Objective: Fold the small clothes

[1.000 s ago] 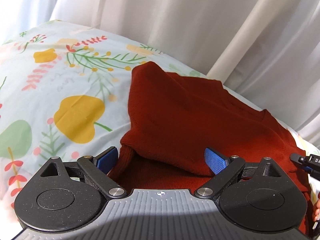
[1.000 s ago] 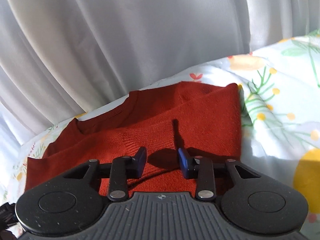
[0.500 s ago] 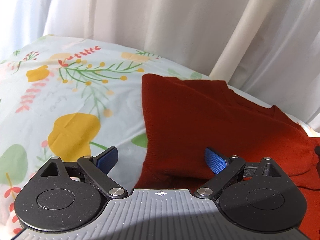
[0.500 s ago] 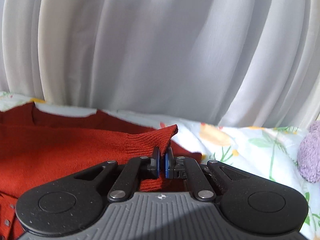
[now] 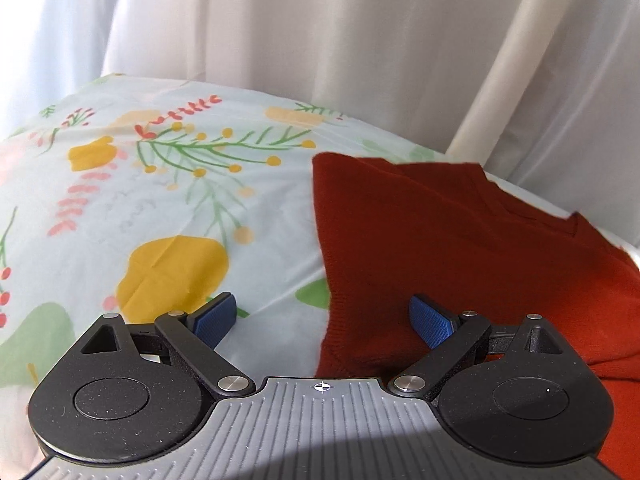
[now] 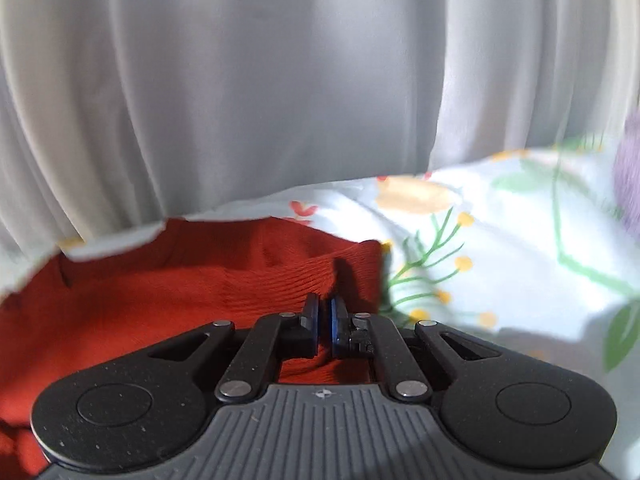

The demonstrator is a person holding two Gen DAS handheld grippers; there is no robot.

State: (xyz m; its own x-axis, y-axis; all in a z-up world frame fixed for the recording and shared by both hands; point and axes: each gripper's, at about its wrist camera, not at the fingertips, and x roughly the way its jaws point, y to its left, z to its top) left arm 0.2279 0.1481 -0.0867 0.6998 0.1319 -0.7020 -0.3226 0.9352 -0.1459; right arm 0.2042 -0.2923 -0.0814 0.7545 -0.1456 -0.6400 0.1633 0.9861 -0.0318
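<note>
Now your right gripper (image 6: pixel 323 322) has its jaws pinching the ribbed edge of the red sweater (image 5: pixel 440 240) on the bed (image 5: pixel 160 208), probably to carry a fold, while your left gripper (image 5: pixel 322 320) hovers, jaws spread, at its side edge.

Sweater (image 5: pixel 440 248) on bedsheet (image 5: pixel 160 208), curtain (image 5: pixel 320 40) behind
</note>
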